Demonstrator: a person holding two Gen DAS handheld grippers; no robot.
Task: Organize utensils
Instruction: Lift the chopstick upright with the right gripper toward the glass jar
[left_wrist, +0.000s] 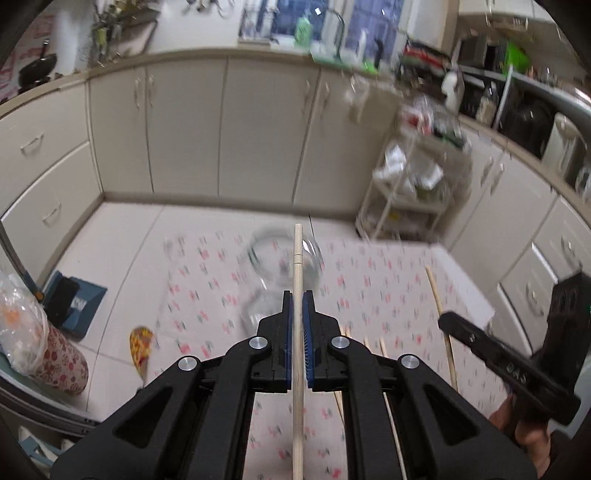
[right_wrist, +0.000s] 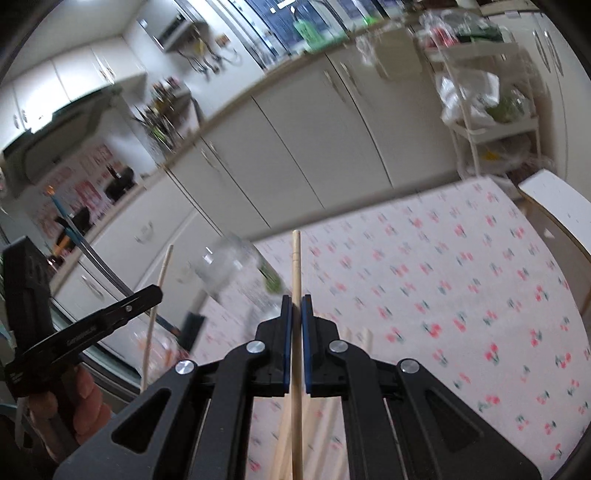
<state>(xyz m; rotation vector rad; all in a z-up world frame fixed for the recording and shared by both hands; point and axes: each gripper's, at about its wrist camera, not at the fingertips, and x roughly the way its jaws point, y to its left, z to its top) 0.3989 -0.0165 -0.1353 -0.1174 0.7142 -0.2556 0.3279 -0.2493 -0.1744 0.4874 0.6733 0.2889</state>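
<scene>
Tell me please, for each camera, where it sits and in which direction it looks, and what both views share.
Left wrist: sits on the left gripper, shut on a wooden chopstick, facing the cherry-print mat and cabinets; the right gripper shows beside it.
Right wrist: sits on the right gripper, shut on another chopstick; the left gripper and a hand show.
Shared: mat, glass jar, cabinets.

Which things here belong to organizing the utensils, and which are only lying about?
For the job:
- chopstick in left gripper
- chopstick in right gripper
- loose chopsticks on the cloth
- glass jar

Lying about:
- patterned spoon
- plastic bag
- storage cart
</scene>
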